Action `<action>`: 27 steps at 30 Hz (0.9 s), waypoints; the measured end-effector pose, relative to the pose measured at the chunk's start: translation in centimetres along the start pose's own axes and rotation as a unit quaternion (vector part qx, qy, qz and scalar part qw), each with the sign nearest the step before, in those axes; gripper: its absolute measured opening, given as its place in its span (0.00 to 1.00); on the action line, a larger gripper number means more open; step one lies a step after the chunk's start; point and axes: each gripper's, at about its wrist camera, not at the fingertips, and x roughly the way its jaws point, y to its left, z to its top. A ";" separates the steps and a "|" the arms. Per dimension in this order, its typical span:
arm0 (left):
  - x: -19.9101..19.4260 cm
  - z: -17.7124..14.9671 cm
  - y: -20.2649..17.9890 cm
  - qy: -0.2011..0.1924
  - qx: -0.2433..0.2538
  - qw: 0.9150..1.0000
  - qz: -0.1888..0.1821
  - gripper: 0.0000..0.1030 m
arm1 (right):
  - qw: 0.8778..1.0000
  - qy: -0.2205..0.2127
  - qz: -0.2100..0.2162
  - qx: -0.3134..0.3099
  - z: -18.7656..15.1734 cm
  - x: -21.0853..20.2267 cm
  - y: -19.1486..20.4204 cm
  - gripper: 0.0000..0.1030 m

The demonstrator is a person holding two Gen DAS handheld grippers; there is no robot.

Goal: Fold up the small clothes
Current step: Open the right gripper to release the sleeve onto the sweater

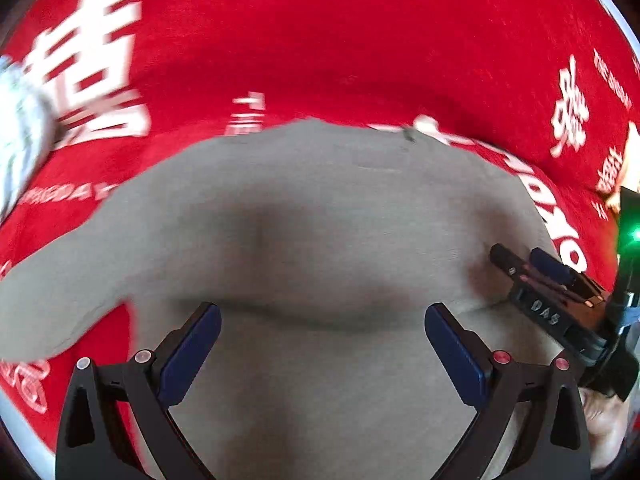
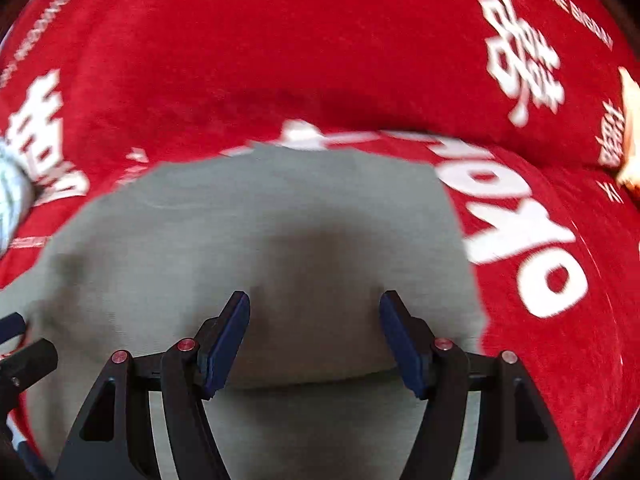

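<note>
Grey garment [image 1: 320, 220] lies flat on the red cloth [image 1: 320, 40], toward its near edge; left gripper [image 1: 322, 354] and right gripper [image 2: 316, 340] fingers released, empty. Grasp both near corners evenly before folding

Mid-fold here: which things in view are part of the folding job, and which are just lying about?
Part of the job:
- grey garment, spread flat
- left hand-held gripper, open above it
- right hand-held gripper, open above it

Lying about:
- red cloth with white lettering underneath
- pale bundle at the left edge, too blurred to identify
</note>
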 end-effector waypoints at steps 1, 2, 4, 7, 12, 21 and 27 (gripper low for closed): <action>1.3 0.4 -0.9 0.008 0.013 1.000 0.004 0.99 | 1.000 -0.002 0.002 0.000 0.1 0.6 -0.7 0.70; 2.3 0.6 -1.5 0.016 0.020 1.000 0.017 0.99 | 1.000 -0.011 0.007 -0.002 0.3 0.4 -1.5 0.73; 4.4 0.7 -2.0 0.033 0.028 0.998 0.051 0.99 | 1.000 -0.011 0.007 -0.018 0.9 0.9 -1.3 0.75; 4.8 1.7 -1.8 0.025 0.017 0.998 0.054 0.99 | 1.000 -0.010 -0.004 -0.021 2.3 1.5 -1.1 0.76; 6.7 4.0 -2.1 0.036 0.023 0.996 0.073 1.00 | 1.000 0.015 -0.005 0.005 5.0 4.6 -2.0 0.89; 4.3 0.1 -2.5 0.013 0.020 0.997 0.075 1.00 | 0.999 0.004 0.035 -0.032 0.1 -0.1 -0.5 0.89; 1.6 -3.2 -1.5 -0.014 0.004 0.998 0.054 1.00 | 0.999 -0.024 -0.004 -0.038 -3.6 -3.1 -0.5 0.89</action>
